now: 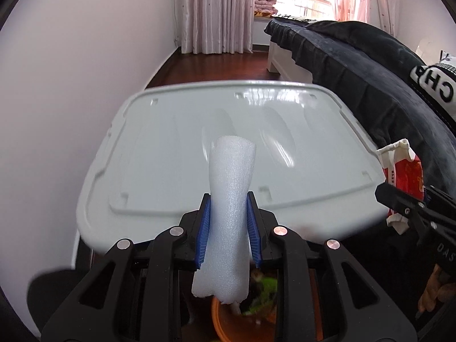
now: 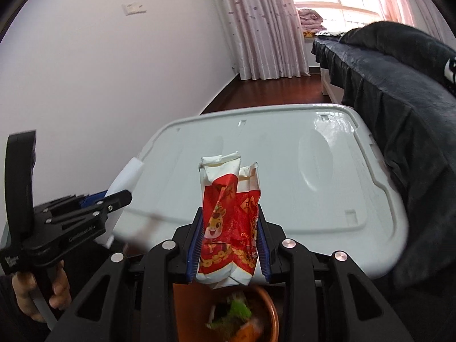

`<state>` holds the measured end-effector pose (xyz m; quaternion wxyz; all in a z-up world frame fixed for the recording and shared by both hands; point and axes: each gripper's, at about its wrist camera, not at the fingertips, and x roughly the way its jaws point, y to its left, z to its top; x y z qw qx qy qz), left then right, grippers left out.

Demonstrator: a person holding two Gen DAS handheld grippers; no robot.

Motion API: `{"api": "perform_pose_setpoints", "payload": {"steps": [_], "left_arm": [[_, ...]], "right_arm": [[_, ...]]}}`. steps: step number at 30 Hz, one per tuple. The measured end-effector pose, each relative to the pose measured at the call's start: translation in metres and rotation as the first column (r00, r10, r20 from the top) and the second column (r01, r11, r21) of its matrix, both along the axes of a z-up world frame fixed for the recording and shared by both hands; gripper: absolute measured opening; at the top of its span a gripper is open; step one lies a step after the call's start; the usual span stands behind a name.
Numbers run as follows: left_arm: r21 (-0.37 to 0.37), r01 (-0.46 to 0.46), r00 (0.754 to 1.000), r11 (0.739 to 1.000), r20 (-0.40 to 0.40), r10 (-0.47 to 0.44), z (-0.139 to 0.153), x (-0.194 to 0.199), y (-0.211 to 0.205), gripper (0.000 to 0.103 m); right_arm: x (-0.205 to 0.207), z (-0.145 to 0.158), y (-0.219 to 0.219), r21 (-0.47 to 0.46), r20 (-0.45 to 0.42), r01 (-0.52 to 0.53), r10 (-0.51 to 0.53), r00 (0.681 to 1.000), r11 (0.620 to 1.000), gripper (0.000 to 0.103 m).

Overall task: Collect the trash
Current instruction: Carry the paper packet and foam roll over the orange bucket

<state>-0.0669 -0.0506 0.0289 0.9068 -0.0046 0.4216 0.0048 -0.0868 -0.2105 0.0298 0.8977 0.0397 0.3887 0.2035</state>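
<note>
Left gripper [image 1: 228, 222] pinches a white foam tube [image 1: 229, 199]; my right gripper [image 2: 229, 245] pinches a crumpled red-and-white paper packet [image 2: 228, 216]. Below both: orange bin [image 2: 270, 307]. Release remains.

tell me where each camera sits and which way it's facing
Left wrist: on the left gripper, aimed down-forward at the pale grey plastic bin lid; it grips a white foam tube; right gripper at the edge.
Right wrist: on the right gripper, holding a red-and-white paper packet; left gripper and hand show.
Shared: lid, orange bin, dark bed cover.
</note>
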Motion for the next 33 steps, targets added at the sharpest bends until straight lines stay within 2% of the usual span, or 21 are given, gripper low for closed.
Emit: {"api": "perform_pose_setpoints", "payload": {"steps": [3, 8, 16, 22, 26, 33], "left_arm": [[-0.030, 0.001, 1.000, 1.000, -0.026, -0.001, -0.011, -0.021, 0.001, 0.024], [-0.018, 0.021, 0.998, 1.000, -0.055, -0.022, -0.030, -0.049, -0.006, 0.024], [-0.052, 0.034, 0.981, 0.998, -0.190, -0.043, -0.068, -0.069, -0.009, 0.024], [-0.058, 0.065, 0.958, 0.996, -0.276, -0.079, -0.094, -0.063, -0.017, 0.025], [-0.076, 0.044, 0.938, 0.996, -0.341, -0.067, -0.114, -0.052, -0.013, 0.026], [-0.084, 0.026, 0.917, 0.996, -0.395, -0.057, -0.129, -0.048, -0.013, 0.026]], "right_arm": [[-0.022, -0.007, 0.007, -0.018, -0.022, -0.026, 0.026, 0.999, 1.000, 0.033], [-0.054, -0.028, 0.019, -0.022, -0.090, -0.076, 0.074, 0.993, 0.997, 0.033], [-0.081, -0.053, 0.024, -0.047, -0.193, -0.103, 0.092, 0.977, 0.994, 0.033], [-0.068, -0.073, 0.024, -0.058, -0.264, -0.065, 0.047, 0.963, 0.996, 0.034], [-0.054, -0.091, 0.024, -0.055, -0.325, -0.044, 0.023, 0.945, 0.998, 0.034], [-0.047, -0.106, 0.031, -0.053, -0.382, -0.066, 0.041, 0.923, 0.996, 0.034]]}}
